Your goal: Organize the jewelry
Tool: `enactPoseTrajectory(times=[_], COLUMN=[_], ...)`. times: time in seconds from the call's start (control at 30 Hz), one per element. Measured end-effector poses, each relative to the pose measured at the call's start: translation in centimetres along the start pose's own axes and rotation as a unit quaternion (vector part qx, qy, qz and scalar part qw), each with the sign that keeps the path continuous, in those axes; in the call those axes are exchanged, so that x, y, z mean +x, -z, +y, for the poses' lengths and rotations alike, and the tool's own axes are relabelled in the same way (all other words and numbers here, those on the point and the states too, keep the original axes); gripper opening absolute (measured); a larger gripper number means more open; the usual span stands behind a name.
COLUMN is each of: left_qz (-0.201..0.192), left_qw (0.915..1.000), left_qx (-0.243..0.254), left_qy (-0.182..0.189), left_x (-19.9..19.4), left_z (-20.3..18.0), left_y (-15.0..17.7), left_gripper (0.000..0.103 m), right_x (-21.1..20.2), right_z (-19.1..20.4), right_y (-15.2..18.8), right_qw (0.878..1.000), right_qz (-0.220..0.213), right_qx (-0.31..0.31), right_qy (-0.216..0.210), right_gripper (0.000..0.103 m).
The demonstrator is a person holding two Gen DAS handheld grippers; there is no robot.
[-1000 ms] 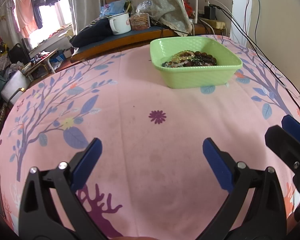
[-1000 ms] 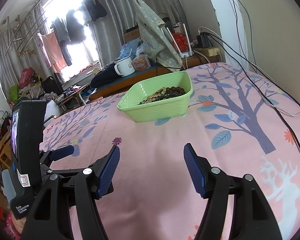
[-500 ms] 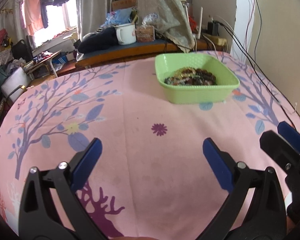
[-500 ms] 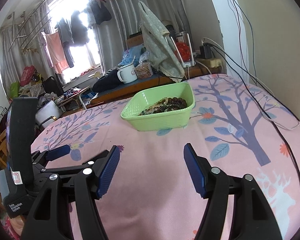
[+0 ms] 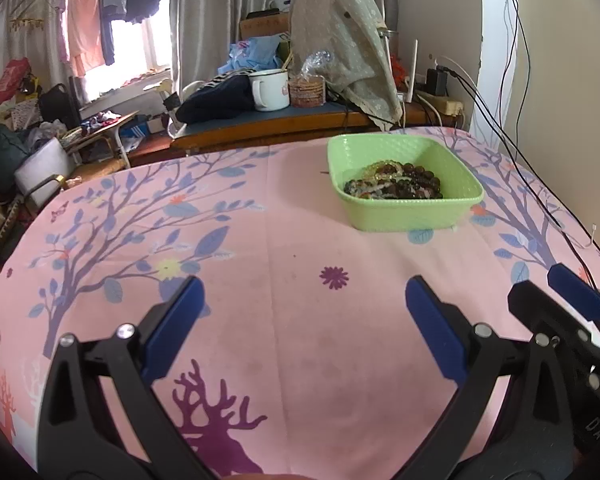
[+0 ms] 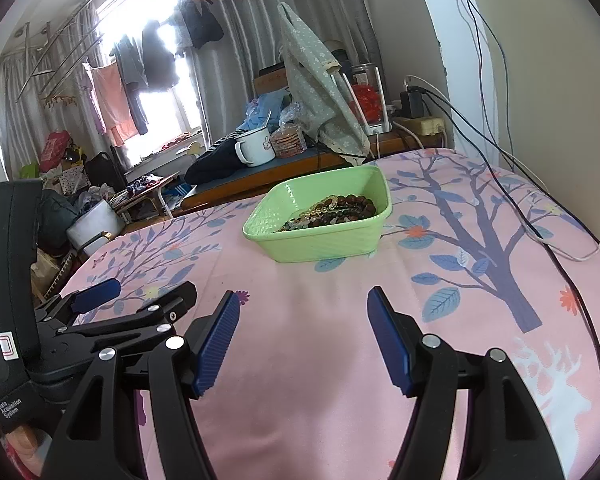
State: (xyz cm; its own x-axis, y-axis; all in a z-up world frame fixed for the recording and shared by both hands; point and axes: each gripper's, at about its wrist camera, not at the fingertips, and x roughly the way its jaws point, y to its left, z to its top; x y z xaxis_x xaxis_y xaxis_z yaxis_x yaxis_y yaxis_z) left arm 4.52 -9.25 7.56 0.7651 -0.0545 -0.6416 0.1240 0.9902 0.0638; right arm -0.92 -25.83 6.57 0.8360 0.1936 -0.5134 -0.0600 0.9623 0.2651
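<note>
A light green basket (image 5: pixel 448 160) stands on the pink patterned tablecloth at the far right, and it also shows in the right wrist view (image 6: pixel 324 240). It holds a heap of bead bracelets (image 5: pixel 396 186), dark brown, yellowish and mixed colours (image 6: pixel 332 212). My left gripper (image 5: pixel 304 316) is open and empty, low over the cloth, well short of the basket. My right gripper (image 6: pixel 302 332) is open and empty too, beside it on the right. The right gripper's fingers (image 5: pixel 572 292) show at the right edge of the left wrist view.
The pink cloth (image 5: pixel 292 240) covers the table. Behind it stands a low desk with a white mug (image 5: pixel 270 90), a bag of snacks and draped cloth (image 5: pixel 340 32). Cables (image 6: pixel 512 184) run down the right wall onto the cloth. Clutter fills the room on the left.
Both grippers have drawn back and tilted up a little, so the basket sits farther off and more of the room shows. Both have stayed open and empty.
</note>
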Motion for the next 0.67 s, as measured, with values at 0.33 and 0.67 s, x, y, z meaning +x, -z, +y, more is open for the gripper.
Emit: enactPoseTrajectory(times=[0.33, 0.67], left_qz=[-0.006, 0.016], left_qw=[1.0000, 0.9999], left_qx=[-0.003, -0.004], left_qy=[-0.003, 0.002], left_x=[-0.10, 0.69], left_z=[0.28, 0.22], left_y=[-0.08, -0.09], left_gripper=[0.097, 0.097], right_x=[0.00, -0.27], right_z=[0.06, -0.34], right_y=[0.01, -0.05], right_qw=[1.000, 1.000], right_qz=[0.000, -0.011], right_qx=[0.000, 0.011], right_qy=[0.000, 0.013], right_gripper=[0.039, 0.045])
